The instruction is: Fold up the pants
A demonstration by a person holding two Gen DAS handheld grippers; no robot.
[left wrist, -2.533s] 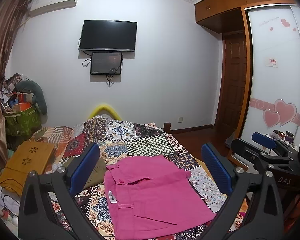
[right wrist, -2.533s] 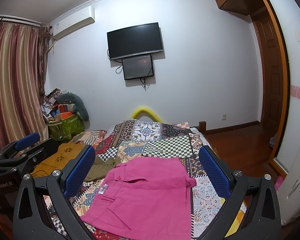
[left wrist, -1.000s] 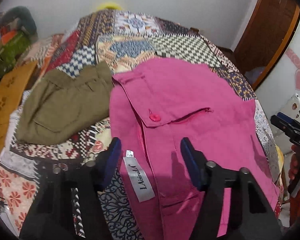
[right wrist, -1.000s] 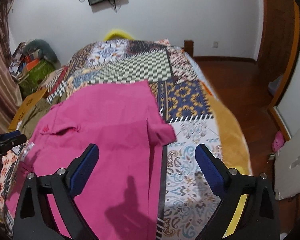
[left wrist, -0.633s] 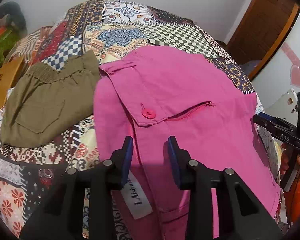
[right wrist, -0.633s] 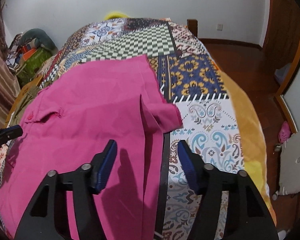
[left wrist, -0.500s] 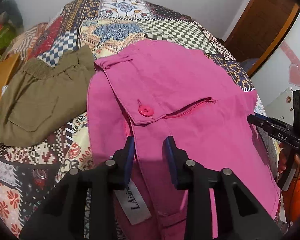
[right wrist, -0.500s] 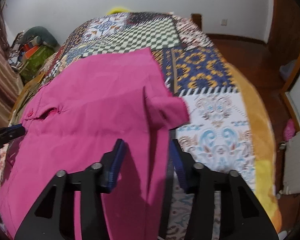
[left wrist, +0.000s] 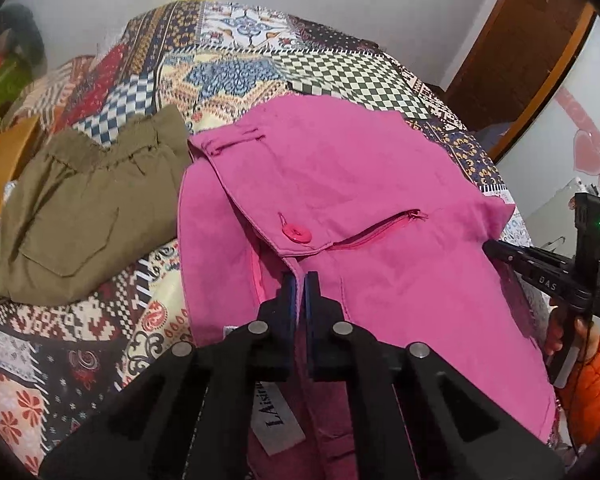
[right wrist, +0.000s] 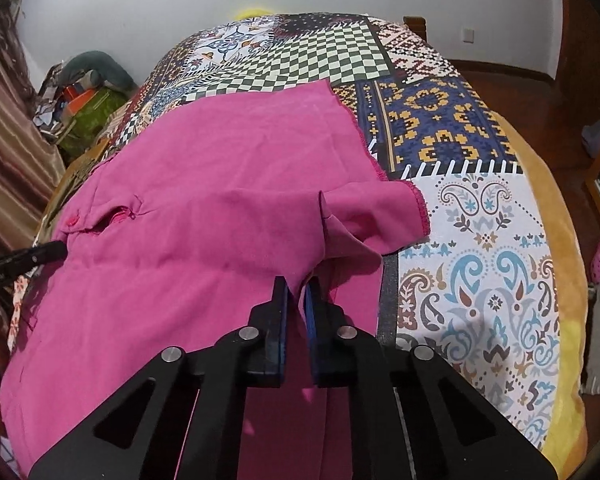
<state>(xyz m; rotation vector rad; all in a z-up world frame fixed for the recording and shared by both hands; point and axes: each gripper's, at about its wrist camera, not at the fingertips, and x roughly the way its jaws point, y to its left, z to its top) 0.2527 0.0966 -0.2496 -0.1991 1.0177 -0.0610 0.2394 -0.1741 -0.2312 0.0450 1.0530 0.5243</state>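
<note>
The pink pants (left wrist: 340,184) are pinched at near edge by left gripper (left wrist: 300,280) and right gripper (right wrist: 296,284); their length runs crosswise between both.

The pants (left wrist: 340,184) lie spread on the bed (right wrist: 480,240), waist end to the left, leg ends to the right. A second garment (left wrist: 80,208) lies on the bed just left of the waist. A bag (right wrist: 88,116) stands on the floor beyond the bed's far left side.
</note>
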